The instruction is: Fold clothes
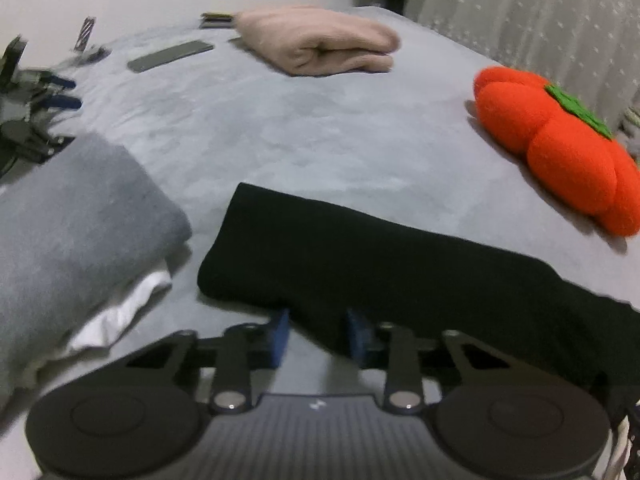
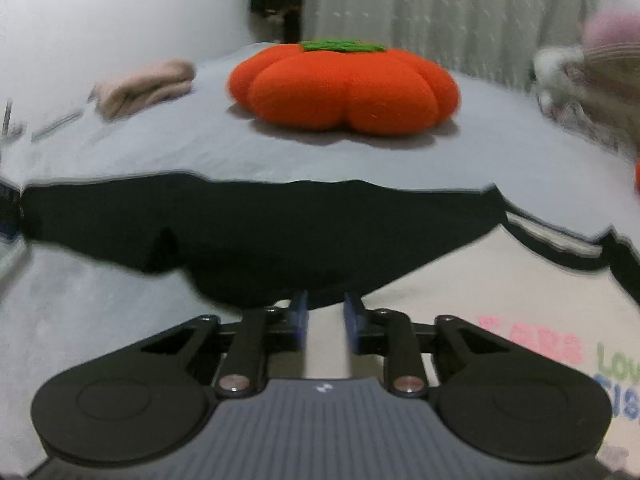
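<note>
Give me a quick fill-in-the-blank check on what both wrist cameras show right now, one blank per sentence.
1. The left gripper has its blue fingers at the near edge of the ____ garment.
2. The orange cushion is shaped like a ____.
3. The folded garment farthest up the bed is ____ in colour.
4. The right gripper has its jaws ____, with a gap between the fingers.

Missing words: black; pumpkin; pink; open

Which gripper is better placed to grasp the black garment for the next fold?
Probably the left gripper: the folded black cloth garment already lies between its open blue fingers. The right gripper is open too, its fingertips only at the near edge, over cream fabric.
</note>
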`<state>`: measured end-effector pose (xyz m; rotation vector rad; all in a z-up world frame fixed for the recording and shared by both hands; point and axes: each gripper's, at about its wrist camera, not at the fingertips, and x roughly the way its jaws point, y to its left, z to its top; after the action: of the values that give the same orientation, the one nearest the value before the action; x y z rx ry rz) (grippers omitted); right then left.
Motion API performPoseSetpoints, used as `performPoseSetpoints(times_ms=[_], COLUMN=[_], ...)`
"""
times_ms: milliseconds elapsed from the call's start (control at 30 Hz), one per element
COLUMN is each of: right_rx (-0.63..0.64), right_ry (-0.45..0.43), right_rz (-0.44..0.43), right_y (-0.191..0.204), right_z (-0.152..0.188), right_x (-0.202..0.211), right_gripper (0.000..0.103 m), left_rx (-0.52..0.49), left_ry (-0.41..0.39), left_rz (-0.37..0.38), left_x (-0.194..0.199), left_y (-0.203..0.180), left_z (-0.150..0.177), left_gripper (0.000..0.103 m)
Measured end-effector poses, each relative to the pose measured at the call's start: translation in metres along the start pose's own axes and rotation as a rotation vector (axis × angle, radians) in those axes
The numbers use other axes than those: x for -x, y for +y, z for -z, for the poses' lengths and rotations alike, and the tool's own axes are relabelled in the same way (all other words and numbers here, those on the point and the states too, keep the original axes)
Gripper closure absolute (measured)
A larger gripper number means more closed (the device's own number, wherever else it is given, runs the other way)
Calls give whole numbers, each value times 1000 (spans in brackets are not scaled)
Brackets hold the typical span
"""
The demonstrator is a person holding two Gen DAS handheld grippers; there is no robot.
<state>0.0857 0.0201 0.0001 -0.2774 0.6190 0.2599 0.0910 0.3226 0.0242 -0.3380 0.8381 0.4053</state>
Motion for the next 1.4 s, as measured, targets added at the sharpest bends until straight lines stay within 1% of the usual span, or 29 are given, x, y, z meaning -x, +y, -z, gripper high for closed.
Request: performPoseSetpoints(times_ms=[33,67,100,133,233,333,367,433,467,533,567,600,700,733,800,833,933,967,1000,1033,1067,1100,1133,1167,1200,1233,1400], right_rx=[14,20,11,2,-26,-51,-54,-48,-16,48,80,112,207,236,266,277,294,295,289,282,278,280,282,287,293,292,279], right_ry=[-4,-8,-10,-13,-21,-31,-41,-57,-59,-63,-65,-67,-73,-76,-83,-84,-74,-72,-68,-65,-64,-67,-70,-73,-77,-78,-87], right_rz=[-2,-6,-15,-24,-51,-84,-109,-149,-147,-142,-140,-137,-130,-122,-90,-76,-76,-83,-97,-111,-119,-117,-116,-113,-112,-112,-119], right_y=[7,11,9,8,3,0,3,9,15,26,32,37,54,58,56,55,54,54,54,54,54,56,57,59,60,61,60], right_z=[-3,-5,-7,-8,-12,-17,-20,-26,-26,-25,-25,-25,-24,-24,-26,-28,-28,-27,-26,-26,-25,-25,-24,-23,-22,-21,-19], right_x=[-4,-6,-5,-4,-2,0,0,-1,-3,-5,-7,-8,-12,-14,-17,-18,-25,-26,-25,-25,-25,-24,-23,-22,-22,-21,-15], right_gripper=[82,86,91,91,91,91,91,91,88,77,69,64,62,60,59,59,59,59,68,76,87,88,89,92,94,94,95], left_rx=[-9,3,15,27,64,100,112,137,149,180,198,217,273,269,230,198,143,136,130,123,117,110,118,124,130,136,154], left_ry=[0,0,0,1,1,2,2,3,3,9,14,20,36,32,26,24,8,5,0,-5,-10,-15,-12,-9,-7,-5,-21], left_rz=[3,5,6,8,13,18,20,23,25,36,46,56,85,81,70,66,36,31,28,25,22,19,39,47,55,62,42], left_x=[0,1,2,3,6,8,9,11,12,11,10,8,3,3,1,-1,-2,-4,-4,-5,-6,-6,-8,-8,-7,-7,1], left_y=[0,4,7,11,22,33,37,44,48,54,57,60,69,68,58,52,40,38,38,39,39,40,42,44,45,47,51], left_z=[0,-1,-2,-3,-5,-8,-9,-11,-12,-13,-13,-13,-14,-14,-13,-12,-11,-11,-11,-11,-11,-11,-12,-12,-12,-13,-15], left_gripper=[81,85,87,89,89,81,72,63,63,63,63,63,63,61,53,46,46,47,50,63,79,84,92,95,96,97,99])
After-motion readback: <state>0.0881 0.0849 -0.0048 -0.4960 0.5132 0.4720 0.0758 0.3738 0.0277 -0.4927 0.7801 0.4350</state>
